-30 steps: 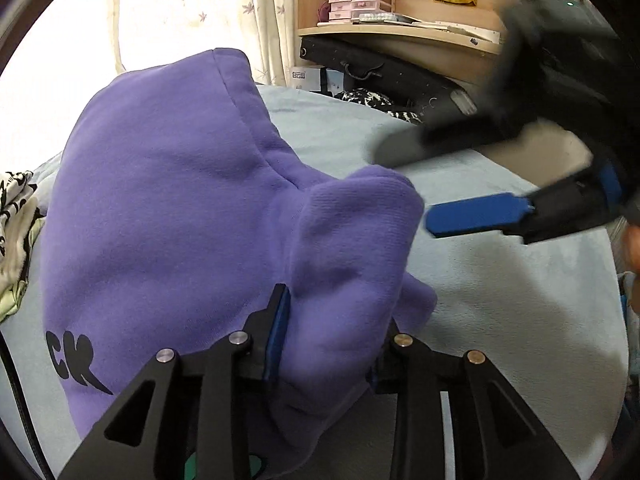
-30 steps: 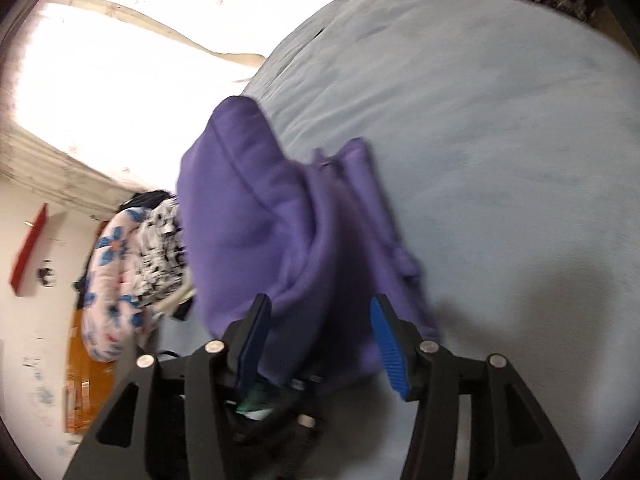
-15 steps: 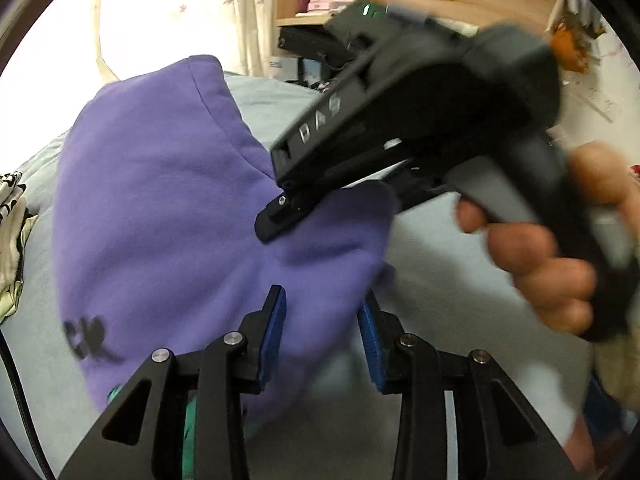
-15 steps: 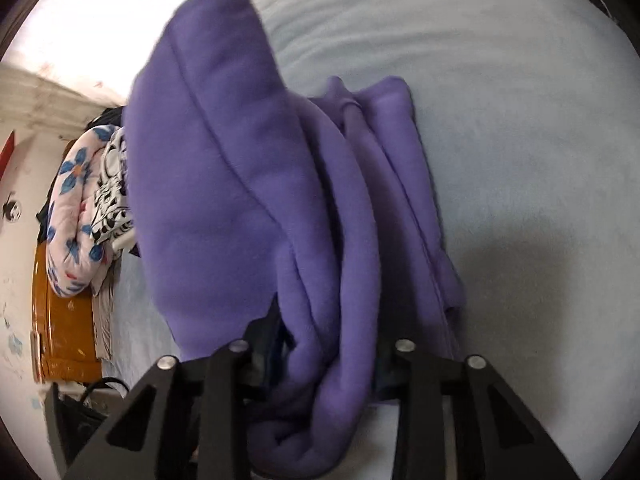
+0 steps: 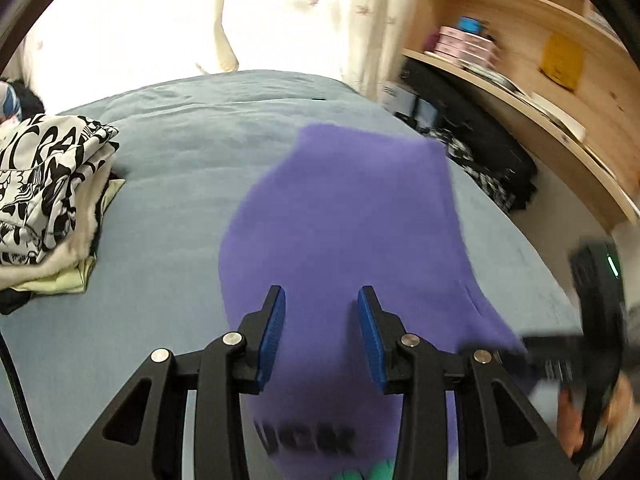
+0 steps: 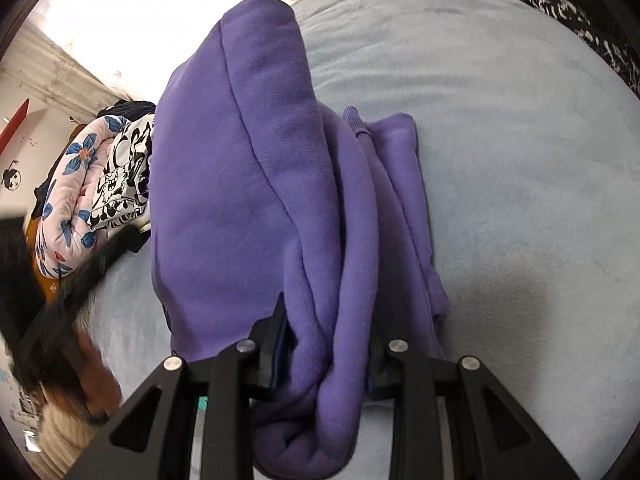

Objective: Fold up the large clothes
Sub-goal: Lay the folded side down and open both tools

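Purple fleece hoodie bunched on pale blue bed. Right claw clamps thick folded edge, anchoring layers. Left claw straddles cloth; grip cannot be confirmed. Folded clothes stack kept apart.

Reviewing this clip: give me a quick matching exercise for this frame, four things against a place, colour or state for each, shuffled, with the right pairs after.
Things:
1. purple hoodie
2. right gripper
3. black-and-white printed garment
4. bed cover

Descriptions:
A. pale blue, spread under everything
B. folded on a small pile at the bed's far left in the left wrist view
C. bunched folds pinched between black fingers
D. clamped on thick fabric

Pairs: 1-C, 2-D, 3-B, 4-A
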The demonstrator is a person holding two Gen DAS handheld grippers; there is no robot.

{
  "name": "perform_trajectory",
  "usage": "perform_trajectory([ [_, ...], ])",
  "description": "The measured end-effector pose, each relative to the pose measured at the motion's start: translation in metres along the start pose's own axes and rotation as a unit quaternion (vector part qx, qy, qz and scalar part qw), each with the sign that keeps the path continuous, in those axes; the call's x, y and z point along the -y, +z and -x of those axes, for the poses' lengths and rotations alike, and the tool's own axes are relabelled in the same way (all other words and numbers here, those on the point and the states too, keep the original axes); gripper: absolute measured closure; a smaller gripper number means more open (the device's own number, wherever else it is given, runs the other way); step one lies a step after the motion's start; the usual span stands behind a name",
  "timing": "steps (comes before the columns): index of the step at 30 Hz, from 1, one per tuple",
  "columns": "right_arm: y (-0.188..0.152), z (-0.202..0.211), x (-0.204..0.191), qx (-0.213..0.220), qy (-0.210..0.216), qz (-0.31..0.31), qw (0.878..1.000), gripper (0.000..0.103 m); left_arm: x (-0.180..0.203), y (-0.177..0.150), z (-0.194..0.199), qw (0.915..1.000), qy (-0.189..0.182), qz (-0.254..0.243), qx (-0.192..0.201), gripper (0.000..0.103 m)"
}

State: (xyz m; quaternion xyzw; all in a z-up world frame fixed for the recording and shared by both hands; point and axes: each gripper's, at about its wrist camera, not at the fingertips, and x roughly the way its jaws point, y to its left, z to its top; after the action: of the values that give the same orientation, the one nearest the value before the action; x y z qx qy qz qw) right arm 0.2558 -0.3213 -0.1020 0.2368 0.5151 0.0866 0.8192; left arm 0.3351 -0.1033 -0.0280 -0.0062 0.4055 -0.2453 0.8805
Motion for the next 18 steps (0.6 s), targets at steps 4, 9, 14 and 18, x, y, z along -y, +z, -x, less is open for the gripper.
perform_trajectory([
  [4,-0.005,0.01,-0.002,0.021,-0.008,0.01,1.0,0.079,-0.008,0.031,-0.041,0.9994,0.005,0.013,-0.03,0.068],
  [9,-0.028,0.044,-0.004,0.077,-0.009,0.021,0.997,0.082,0.014,0.039,-0.057,0.9984,0.011,-0.034,-0.044,0.068],
  [14,-0.051,-0.007,0.036,0.033,-0.021,-0.042,0.998,0.082,0.056,0.026,-0.084,0.992,0.036,-0.095,-0.075,0.067],
  [18,-0.048,-0.02,0.051,0.039,0.005,-0.07,0.997,0.08,0.084,0.016,-0.096,0.9808,0.107,-0.153,-0.054,0.066],
])
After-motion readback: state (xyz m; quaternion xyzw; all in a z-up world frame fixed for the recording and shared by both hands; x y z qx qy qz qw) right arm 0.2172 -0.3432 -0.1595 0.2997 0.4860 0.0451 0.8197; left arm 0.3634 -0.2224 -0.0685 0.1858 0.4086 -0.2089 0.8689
